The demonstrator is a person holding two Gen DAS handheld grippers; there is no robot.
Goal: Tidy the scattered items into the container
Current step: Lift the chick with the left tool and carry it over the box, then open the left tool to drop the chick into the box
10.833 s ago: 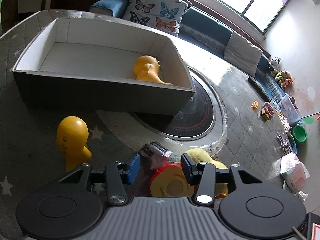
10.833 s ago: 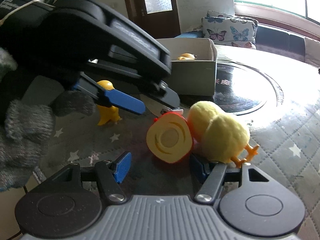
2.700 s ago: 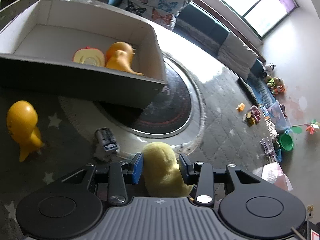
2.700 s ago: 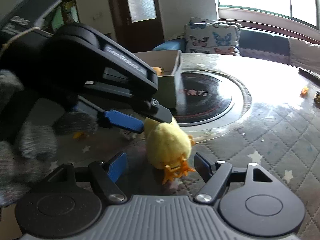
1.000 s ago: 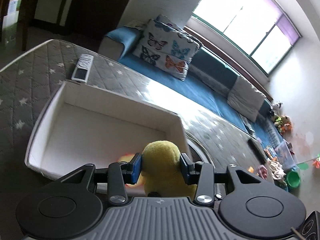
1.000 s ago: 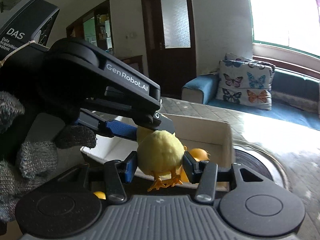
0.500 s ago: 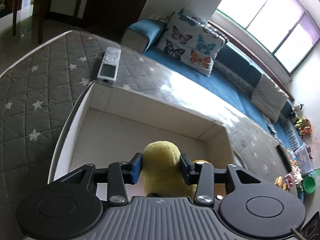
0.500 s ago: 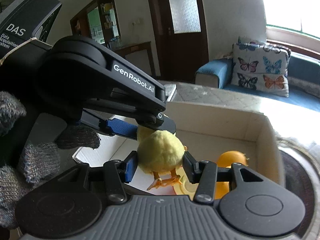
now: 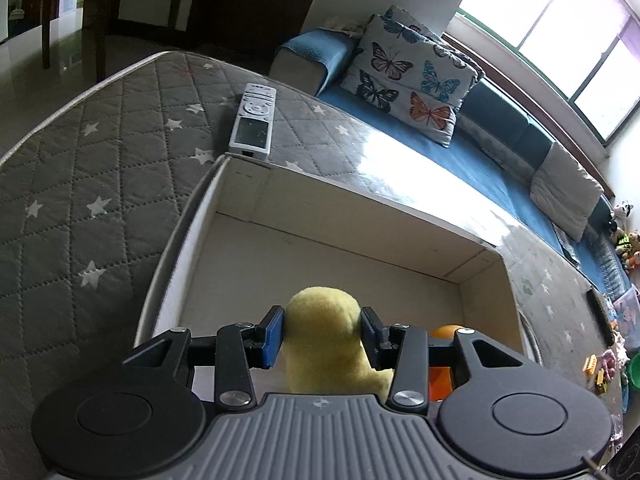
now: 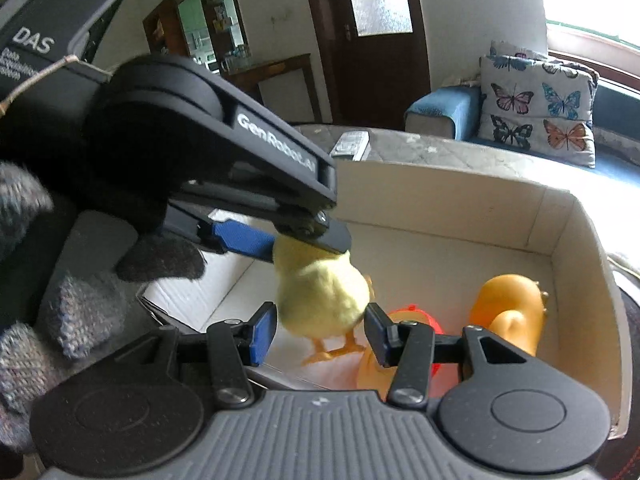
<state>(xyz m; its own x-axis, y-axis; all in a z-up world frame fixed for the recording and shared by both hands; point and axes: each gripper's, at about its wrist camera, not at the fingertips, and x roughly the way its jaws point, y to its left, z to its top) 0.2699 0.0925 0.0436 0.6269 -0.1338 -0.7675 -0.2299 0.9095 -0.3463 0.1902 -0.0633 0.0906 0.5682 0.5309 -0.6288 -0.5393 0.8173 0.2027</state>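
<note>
My left gripper [image 9: 322, 336] is shut on a yellow plush chick [image 9: 324, 344] and holds it over the white cardboard box [image 9: 320, 208]. In the right wrist view the left gripper [image 10: 296, 246] grips the chick [image 10: 320, 292] from above, inside the box [image 10: 576, 256]. My right gripper [image 10: 320, 334] is open; its pads flank the chick's lower body without squeezing it. An orange duck toy [image 10: 508, 308] and a red-and-yellow toy [image 10: 376, 360] lie on the box floor at the right end.
A silver remote control [image 9: 254, 120] lies on the quilted star-pattern table cover [image 9: 80, 184] just beyond the box's far left corner. A blue sofa with a butterfly cushion [image 9: 412, 80] stands behind the table. Small toys [image 9: 600, 372] lie on the floor at the right.
The left gripper has carried the chick further over the box and lower into it. The right gripper's pads have drawn slightly apart from the chick.
</note>
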